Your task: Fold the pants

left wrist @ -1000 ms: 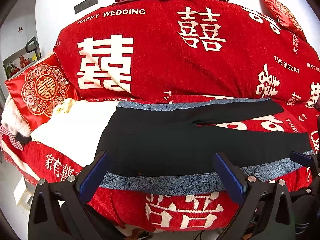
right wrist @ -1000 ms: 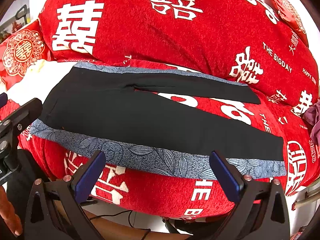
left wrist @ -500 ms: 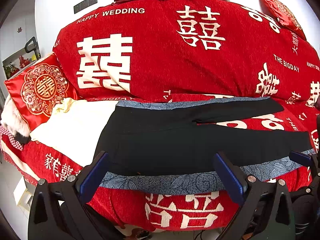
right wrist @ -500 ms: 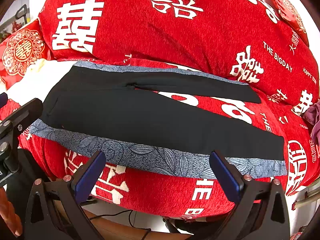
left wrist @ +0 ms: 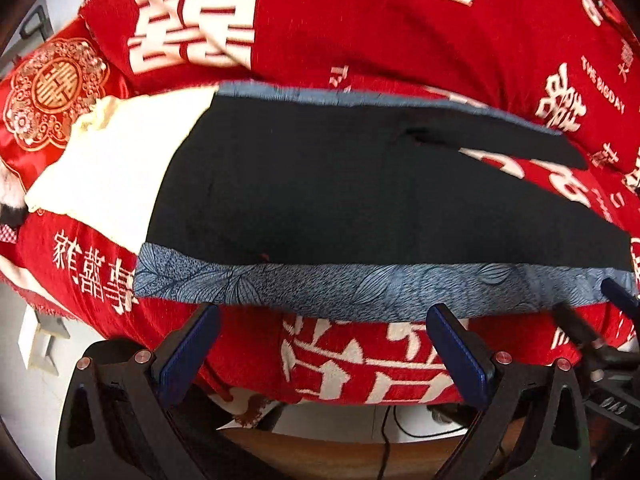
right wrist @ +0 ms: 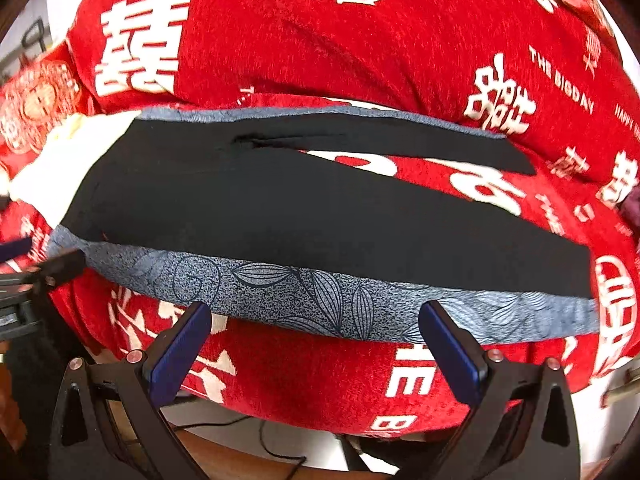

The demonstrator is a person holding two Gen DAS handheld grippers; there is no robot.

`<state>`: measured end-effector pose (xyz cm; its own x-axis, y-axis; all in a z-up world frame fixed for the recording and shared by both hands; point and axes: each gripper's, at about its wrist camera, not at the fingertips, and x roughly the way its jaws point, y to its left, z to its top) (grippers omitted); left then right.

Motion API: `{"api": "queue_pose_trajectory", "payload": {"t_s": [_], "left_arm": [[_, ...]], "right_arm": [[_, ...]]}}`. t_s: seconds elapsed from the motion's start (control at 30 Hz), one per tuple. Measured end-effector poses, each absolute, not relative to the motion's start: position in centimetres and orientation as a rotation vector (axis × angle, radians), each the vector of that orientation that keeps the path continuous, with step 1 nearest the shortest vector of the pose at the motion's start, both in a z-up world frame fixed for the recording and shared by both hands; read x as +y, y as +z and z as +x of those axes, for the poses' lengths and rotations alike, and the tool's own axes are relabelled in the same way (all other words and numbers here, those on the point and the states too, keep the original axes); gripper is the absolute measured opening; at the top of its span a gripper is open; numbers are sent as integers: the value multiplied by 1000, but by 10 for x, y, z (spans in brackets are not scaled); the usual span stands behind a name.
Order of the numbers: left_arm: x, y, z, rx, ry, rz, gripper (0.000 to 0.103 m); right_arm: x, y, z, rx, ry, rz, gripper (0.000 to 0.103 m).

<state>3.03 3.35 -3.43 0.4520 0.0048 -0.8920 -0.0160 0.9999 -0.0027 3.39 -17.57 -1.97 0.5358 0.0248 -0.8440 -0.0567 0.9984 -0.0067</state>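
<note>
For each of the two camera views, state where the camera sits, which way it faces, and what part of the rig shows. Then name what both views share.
Left wrist: on the left gripper, facing the pants' waist end; its open fingers show, the right gripper at right edge.
Right wrist: on the right gripper, facing the legs; open fingers show.
Shared: pants, blue cloth, red cover.

1. The pants are matt black cloth, smooth and flat.
2. The mat under them is blue-grey woven cloth with a speckled leaf print.
3. The blanket is red, fuzzy, coarse-napped cloth.
4. The cushion at far left is glossy satin.
5. The left gripper has matt black plastic arms, blue pads and shiny metal screws.
</note>
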Motion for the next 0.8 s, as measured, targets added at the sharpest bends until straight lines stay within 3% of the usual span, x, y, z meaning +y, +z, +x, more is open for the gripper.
{"api": "queue_pose_trajectory", "payload": {"t_s": [0.2, 0.43, 0.67, 0.8], "left_arm": [[46, -48, 64, 1149, 18, -24, 103], [55, -76, 138, 1246, 45, -92, 103], [68, -104, 171, 1336, 62, -149, 103], [64, -108, 173, 1338, 65, -127, 103]], "right_arm": [[-179, -11, 74, 889, 206, 83, 103], [-127, -1, 216, 909, 488, -142, 103], [-65, -70, 359, 1133, 734, -368, 103], [-38, -104, 410, 1155, 828, -461, 103]]}}
